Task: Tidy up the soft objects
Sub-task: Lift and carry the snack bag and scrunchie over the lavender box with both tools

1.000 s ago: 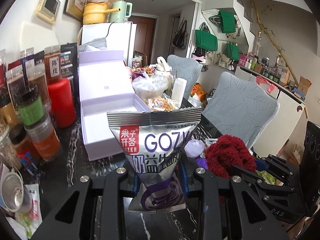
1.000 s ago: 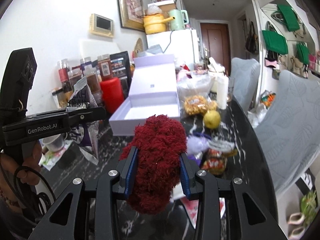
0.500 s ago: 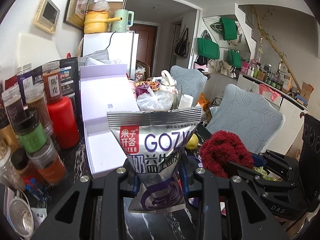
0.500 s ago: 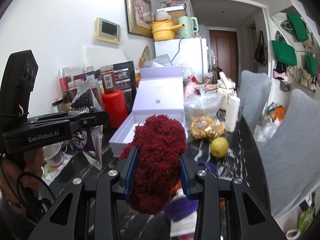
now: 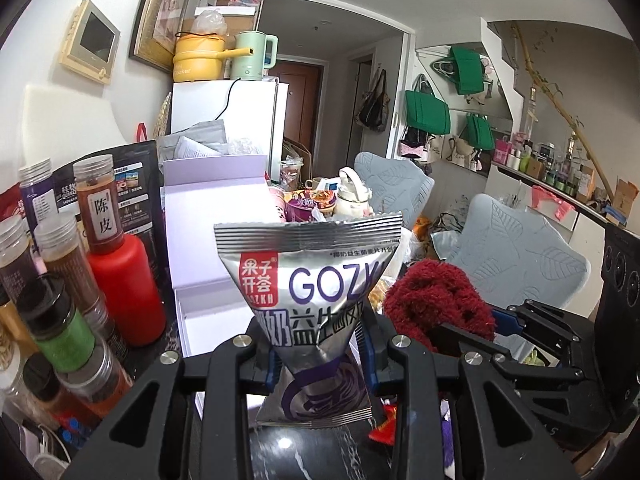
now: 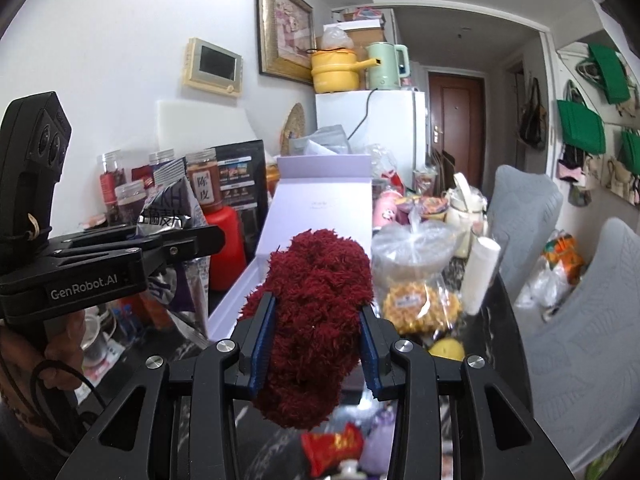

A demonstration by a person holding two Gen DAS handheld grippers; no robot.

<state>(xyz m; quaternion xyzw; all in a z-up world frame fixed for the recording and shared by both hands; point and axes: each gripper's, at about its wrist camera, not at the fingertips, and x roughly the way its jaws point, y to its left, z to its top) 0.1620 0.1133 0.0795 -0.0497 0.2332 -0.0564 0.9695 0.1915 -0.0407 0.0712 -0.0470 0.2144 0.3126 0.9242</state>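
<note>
A: Carrying 2 things at once, by the look of it. The left gripper [image 5: 318, 354] is clamped narrow on the silver snack bag [image 5: 316, 292], pinching it low so the sealed top stands upright above the jaws.

B: And the right gripper [image 6: 316, 342] is closed on the dark red fluffy bundle [image 6: 316, 312], its blue pads [image 6: 262, 338] sunk into the pile on both sides. Both loads hang above the dark table [image 5: 320, 456], just short of the open lilac box [image 5: 208, 256].

A: I judge that box to be the target. How should the drop go?

B: Bring each load over the white tray of the box, well inside its walls, before the jaws part. The bag is crinkly and top-heavy, so lower it until its bottom edge rests, then release.

A: And the fluff?

B: It is springy and may cling to the pads; open fully and lift straight away. Mind the red bottle [image 5: 128, 292] and the spice jars [image 5: 60, 320] just beside the box on the left.
</note>
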